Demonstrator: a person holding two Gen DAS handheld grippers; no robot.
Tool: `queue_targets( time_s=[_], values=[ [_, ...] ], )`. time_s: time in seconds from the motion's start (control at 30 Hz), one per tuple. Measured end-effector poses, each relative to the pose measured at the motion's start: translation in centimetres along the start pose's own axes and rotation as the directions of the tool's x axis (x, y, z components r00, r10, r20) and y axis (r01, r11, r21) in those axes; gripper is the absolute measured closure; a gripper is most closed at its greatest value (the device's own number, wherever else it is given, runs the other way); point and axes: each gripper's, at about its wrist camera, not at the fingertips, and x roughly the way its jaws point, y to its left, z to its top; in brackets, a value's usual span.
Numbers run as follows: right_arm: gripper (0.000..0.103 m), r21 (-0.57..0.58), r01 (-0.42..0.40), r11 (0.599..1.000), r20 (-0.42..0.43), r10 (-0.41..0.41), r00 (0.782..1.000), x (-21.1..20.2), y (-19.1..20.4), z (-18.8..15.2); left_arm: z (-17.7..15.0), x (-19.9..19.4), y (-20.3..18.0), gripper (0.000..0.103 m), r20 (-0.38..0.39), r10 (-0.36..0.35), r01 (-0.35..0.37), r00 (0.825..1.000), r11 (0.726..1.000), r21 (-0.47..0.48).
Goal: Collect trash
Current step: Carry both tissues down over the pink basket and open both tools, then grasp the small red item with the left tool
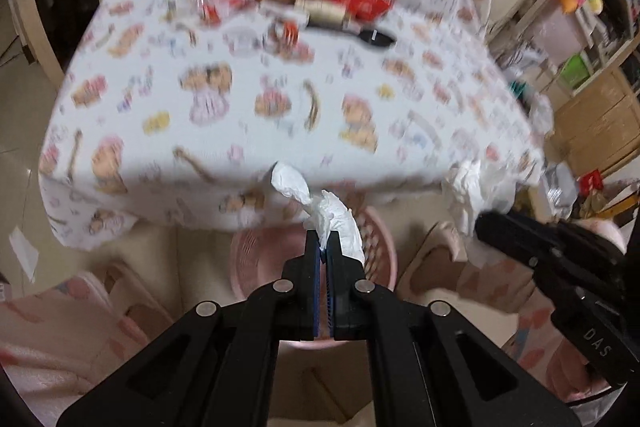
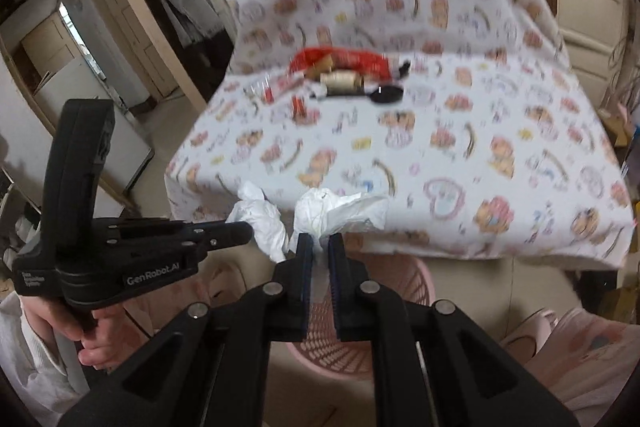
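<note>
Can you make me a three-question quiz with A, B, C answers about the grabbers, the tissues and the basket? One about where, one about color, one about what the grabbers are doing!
1. Where is the basket?
A. on top of the table
B. on the floor below the table's near edge
C. hanging on a door

2. What colour is the basket?
A. pink
B. green
C. black

3. What is the left gripper doing?
A. open and empty
B. holding a spoon
C. shut on a crumpled white tissue

Answers: 1 B, its rim shows under the cloth's hanging edge, below both grippers. 2 A, its slatted wall is pale pink. 3 C, its fingers pinch the white tissue; the right gripper grips another tissue wad.
</note>
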Motion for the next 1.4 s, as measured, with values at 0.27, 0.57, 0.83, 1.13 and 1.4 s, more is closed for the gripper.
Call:
queue_targets(
  time_s=[0.27,0.57,0.83,1.13,1.4],
  values=[
    [0.094,0.048,0.005,0.999,-0.148,0.002,0.989,4.5,-1.2,-1.2,-1.3,2.6,0.4,0.101,-0.129,0.01,-0.012,0.992,1.0,-0.016],
    [0.08,0.095,0.076,0.993,-0.237,-0.052,0.97,8.8,-2.9,-2.0,-1.3,3.9,1.5,0.069,-0.162,0.03,-0.039,0.986,0.998,-0.053],
    [0.048,0.136,0.112,0.984,-0.223,-0.079,0.972,8.5,-4.1,-1.8,-1.0,3.4,2.4,0.04,-0.129,0.064,-0.076,0.99,0.993,-0.086],
    [0.012,0.127,0.136,0.983,-0.093,-0.124,0.988,4.8,-3.6,-0.4,-0.3,0.4,2.3,0.018,0.017,0.152,-0.151,0.988,0.986,-0.076],
    [0.001,0.106,0.14,0.984,0.086,-0.15,0.985,0.6,-3.0,0.5,0.6,-3.3,2.3,0.002,0.207,0.193,-0.182,0.959,0.981,-0.072]
  ],
)
